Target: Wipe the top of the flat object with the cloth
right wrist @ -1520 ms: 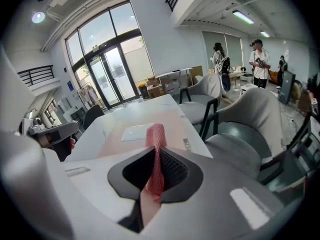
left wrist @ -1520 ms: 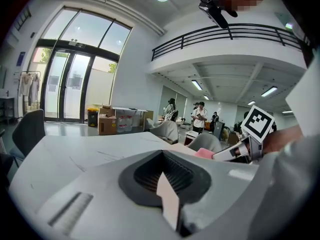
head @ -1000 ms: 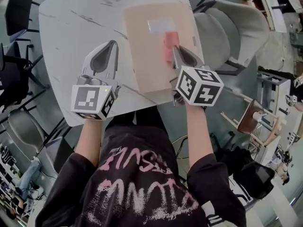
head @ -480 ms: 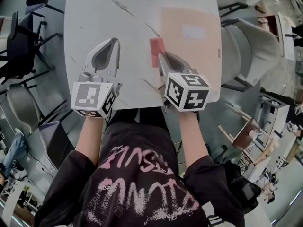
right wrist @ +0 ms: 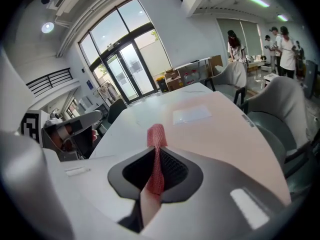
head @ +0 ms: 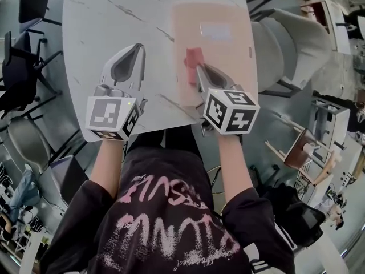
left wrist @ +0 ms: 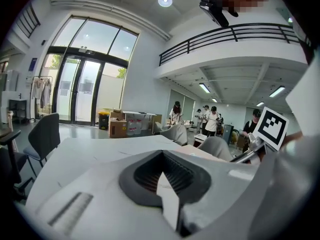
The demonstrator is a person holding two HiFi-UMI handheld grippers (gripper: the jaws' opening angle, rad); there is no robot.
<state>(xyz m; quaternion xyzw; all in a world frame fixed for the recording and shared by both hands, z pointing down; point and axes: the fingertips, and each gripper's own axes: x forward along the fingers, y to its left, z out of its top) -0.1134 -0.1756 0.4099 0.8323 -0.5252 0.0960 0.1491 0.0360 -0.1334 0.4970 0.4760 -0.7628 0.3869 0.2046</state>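
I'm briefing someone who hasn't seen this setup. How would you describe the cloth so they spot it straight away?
Find the white marbled table, then the flat peach board on its right part. Over the board's near half, the cloth sticks out of the shut right gripper: the only red thing there, unlike the pale label farther up.

The cloth [head: 194, 63] sits on the flat object [head: 225, 67], which covers the table's [head: 102, 33] right half.

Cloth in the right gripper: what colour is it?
Red, with a fine woven texture; the cloth shows best in the right gripper view.
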